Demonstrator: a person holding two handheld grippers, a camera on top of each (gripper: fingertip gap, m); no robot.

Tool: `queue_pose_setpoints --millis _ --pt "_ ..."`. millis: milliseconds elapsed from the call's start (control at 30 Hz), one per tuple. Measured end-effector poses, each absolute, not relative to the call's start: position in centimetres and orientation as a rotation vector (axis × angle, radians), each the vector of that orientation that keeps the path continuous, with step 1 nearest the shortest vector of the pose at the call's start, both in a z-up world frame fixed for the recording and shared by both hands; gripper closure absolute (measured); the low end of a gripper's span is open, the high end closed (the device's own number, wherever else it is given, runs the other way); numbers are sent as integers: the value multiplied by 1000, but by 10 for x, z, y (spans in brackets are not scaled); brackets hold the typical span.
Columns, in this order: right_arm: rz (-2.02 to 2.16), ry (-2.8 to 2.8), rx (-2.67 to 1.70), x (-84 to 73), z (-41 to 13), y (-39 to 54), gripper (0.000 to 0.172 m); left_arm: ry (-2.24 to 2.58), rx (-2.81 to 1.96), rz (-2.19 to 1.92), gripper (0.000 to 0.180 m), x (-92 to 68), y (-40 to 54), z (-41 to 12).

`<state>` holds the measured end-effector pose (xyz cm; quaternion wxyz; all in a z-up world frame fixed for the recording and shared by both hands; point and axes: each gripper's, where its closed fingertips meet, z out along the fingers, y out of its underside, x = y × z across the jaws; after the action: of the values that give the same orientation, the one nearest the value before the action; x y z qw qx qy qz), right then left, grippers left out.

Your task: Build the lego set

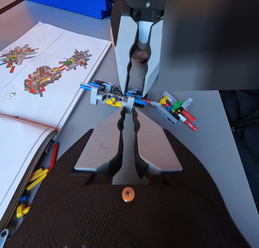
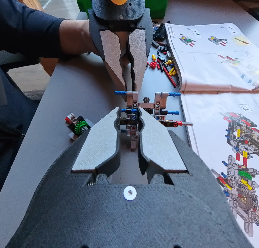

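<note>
The toy-brick frame (image 1: 112, 97) is being held up off the grey bench (image 1: 196, 150), caught from opposite sides by both claws. The left claw (image 1: 128, 111) is pinching one of the frame's grey uprights (image 1: 129, 104) between nearly closed tips, seemingly so that the frame is not turning while it is being worked on. Facing it across the frame, the right claw (image 2: 129, 112) is standing partly spread around the frame's near column of grey and black links (image 2: 131, 122); its pads are lying close against that column, though real pressure cannot be told. Just beside the frame, away from the booklet, a smaller brick piece with a green gear (image 1: 176, 105) is lying flat on the bench, within easy reach. On the frame's other side the open instruction booklet (image 1: 56, 67) is lying with its pictures facing up, and loose yellow and red pins (image 2: 166, 67) are scattered along its edge.
</note>
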<state>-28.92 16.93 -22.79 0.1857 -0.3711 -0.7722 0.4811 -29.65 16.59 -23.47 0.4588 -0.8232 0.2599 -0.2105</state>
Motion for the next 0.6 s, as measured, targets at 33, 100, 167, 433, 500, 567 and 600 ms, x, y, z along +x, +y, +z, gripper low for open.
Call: queue_pose_setpoints --millis 33,100,167,433,500,567,600 --pt "1361 -2180 -1056 -289 -229 169 153 637 -2036 -520 175 -296 166 -236" --pt "1357 -2175 -1057 -290 -231 171 153 632 -2052 -528 171 -296 167 -238" --pt "1346 -2169 -1050 -291 -231 173 153 618 -2059 -551 166 -295 168 -238" --pt "1448 -2147 -1049 -290 -226 174 161 596 -2017 -544 170 -298 174 -231" --pt "1452 -2151 -1054 -290 -226 175 160 608 -2020 -529 170 -298 175 -232" --pt "1427 -2171 -1044 -289 -229 175 160 627 -2042 -522 169 -296 174 -236" --pt "1418 -2183 -1032 -288 -230 174 161 655 -2041 -505 171 -295 173 -237"
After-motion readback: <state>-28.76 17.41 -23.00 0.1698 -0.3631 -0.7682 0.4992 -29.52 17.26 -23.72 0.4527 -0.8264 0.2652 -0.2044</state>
